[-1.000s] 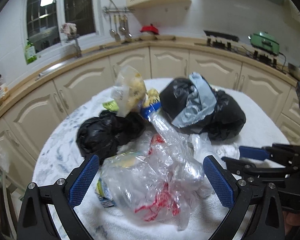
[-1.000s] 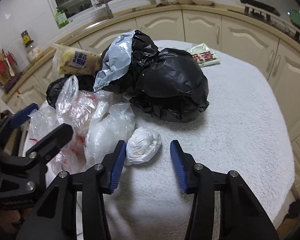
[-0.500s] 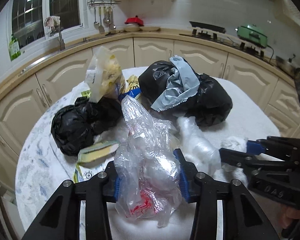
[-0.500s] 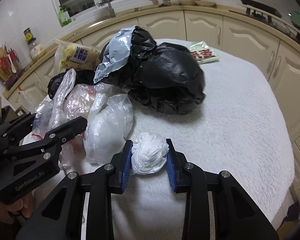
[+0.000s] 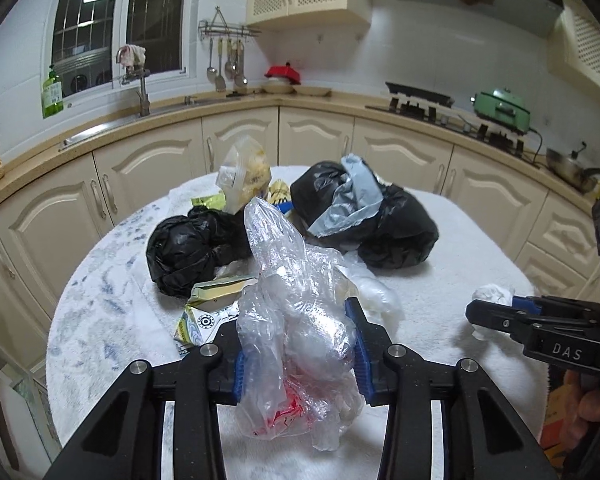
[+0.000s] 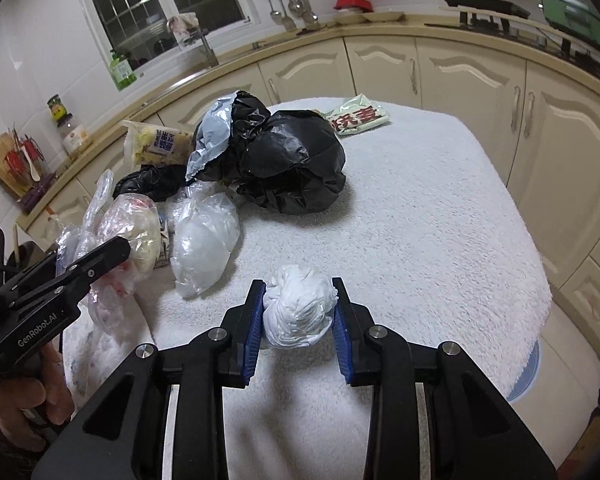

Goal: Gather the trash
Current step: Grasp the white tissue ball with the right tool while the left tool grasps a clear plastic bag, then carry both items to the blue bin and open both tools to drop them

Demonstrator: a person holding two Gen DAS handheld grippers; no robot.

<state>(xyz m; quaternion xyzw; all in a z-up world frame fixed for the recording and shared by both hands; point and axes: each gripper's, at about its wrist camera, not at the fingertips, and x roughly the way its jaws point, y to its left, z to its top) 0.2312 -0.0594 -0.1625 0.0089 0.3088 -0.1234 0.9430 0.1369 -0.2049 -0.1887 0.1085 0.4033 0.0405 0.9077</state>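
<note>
left gripper (image 5: 298,354) was closing on clear plastic bag (image 5: 296,320), lower centre; slippery film might've slid out; right gripper (image 6: 298,320) clamped white wad (image 6: 298,312), seemed safe

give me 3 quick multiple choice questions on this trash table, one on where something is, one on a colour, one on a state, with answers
1. Where does the green snack packet lie?
A. at the table's far end, behind the large black bag
B. between the right gripper's fingers
C. on the kitchen counter

2. What colour are the pads on the gripper fingers?
A. red
B. blue
C. yellow

3. What is the right gripper doing?
A. standing wide open over bare cloth
B. clamping the large black bag
C. clamping a white wad

Answers:
1. A, it lies on the white cloth just past the large black bag.
2. B, blue pads show on both grippers.
3. C, the white wad sits pinched between its fingers; the left gripper likewise grips a clear plastic bag.
</note>
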